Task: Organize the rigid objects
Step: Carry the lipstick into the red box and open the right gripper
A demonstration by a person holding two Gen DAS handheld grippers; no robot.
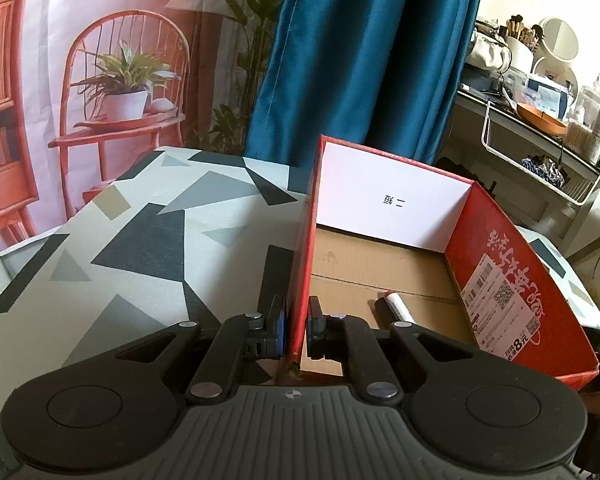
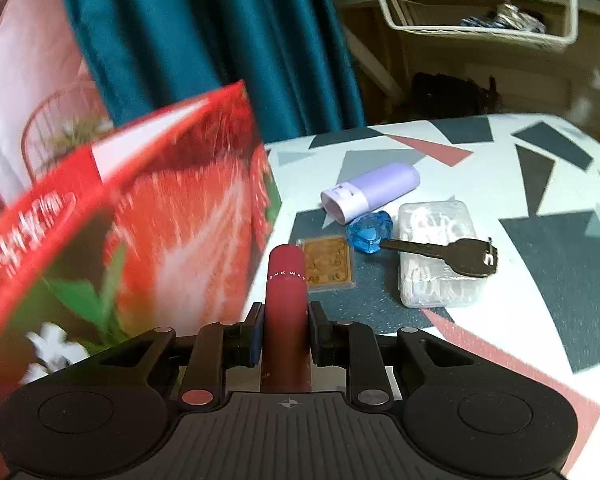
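Note:
In the left wrist view my left gripper [image 1: 297, 330] is shut on the left wall of a red cardboard box [image 1: 305, 248], one finger on each side of it. A black-capped white marker [image 1: 394, 305] lies on the box's brown floor. In the right wrist view my right gripper [image 2: 285, 330] is shut on a dark red lipstick tube [image 2: 286, 284], which sticks out forward between the pads. The box's strawberry-printed outer wall [image 2: 172, 216] stands close on the left. On the patterned cloth ahead lie a lilac tube [image 2: 370, 194], a blue gem [image 2: 370, 232], a gold card [image 2: 328, 264], a dark key [image 2: 444, 254] and a clear plastic case [image 2: 440, 280].
The table wears a cloth with grey, black and red triangles [image 1: 140, 248]. A blue curtain [image 1: 364, 60] hangs behind it. A cluttered shelf with a white wire basket [image 1: 540, 160] stands at the right. A printed backdrop with a chair and plant [image 1: 120, 88] fills the left.

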